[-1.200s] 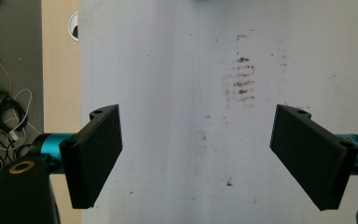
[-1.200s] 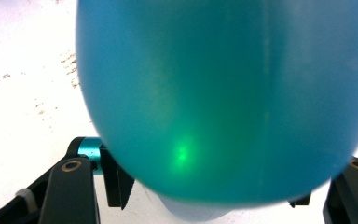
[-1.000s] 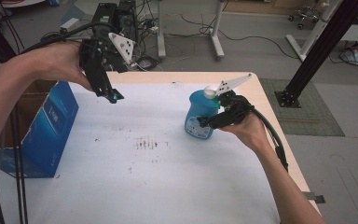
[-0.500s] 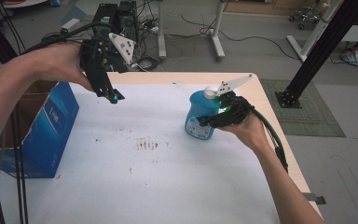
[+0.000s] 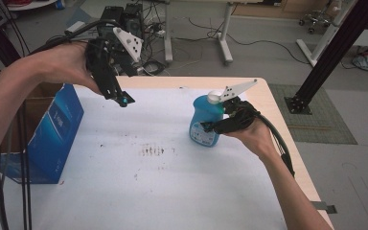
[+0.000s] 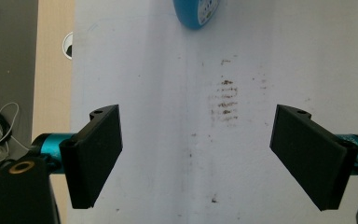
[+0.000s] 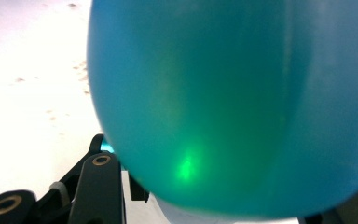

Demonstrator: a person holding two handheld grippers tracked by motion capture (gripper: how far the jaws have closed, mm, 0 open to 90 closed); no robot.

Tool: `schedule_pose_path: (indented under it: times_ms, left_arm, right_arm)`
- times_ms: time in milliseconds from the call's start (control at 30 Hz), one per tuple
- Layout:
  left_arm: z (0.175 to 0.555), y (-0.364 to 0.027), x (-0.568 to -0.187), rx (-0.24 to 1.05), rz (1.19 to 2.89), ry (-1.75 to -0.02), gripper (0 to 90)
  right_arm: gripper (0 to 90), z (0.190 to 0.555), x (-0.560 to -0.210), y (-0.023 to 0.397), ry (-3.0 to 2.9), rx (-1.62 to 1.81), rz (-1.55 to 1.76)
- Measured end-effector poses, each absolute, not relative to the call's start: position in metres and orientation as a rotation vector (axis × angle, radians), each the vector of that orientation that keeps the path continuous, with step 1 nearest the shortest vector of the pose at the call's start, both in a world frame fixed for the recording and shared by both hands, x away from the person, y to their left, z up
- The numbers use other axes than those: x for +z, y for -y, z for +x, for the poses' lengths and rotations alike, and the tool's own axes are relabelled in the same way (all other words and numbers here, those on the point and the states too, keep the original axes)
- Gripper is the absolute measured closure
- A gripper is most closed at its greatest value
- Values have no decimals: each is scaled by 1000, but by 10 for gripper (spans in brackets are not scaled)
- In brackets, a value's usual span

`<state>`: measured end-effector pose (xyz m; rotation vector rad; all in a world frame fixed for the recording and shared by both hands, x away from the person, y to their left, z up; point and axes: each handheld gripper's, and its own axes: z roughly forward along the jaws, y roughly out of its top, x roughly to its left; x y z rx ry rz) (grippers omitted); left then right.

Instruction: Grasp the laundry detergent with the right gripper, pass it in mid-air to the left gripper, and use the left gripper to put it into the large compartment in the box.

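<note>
High view: right hand-held gripper (image 5: 210, 127) jaws, just closing, clamp the blue bottle (image 5: 205, 120) standing on the desk (image 5: 182, 191). Left hand-held gripper (image 5: 123, 99) hovers wide, well left of the bottle. Advice: confirm grip before lifting; keep the bottle upright.

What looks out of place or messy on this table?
A patch of brown smudges stains the white table cover, left of the upright blue bottle. A blue box overhangs the table's left edge. Nothing looks spilled or damaged.
</note>
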<state>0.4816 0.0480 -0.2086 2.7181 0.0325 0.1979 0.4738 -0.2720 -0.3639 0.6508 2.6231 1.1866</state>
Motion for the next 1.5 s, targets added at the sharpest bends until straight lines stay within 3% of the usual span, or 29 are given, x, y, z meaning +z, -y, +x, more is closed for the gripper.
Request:
schedule_pose_path:
  times_ms: [700, 1500]
  left_arm:
    - [434, 4, -207, 80, 2735, -26, 167]
    - [417, 12, -241, 52, 2762, -114, 167]
  right_arm:
    - [470, 436, -326, 202, -2805, 1309, 182]
    - [469, 423, -332, 165, -2827, 1315, 28]
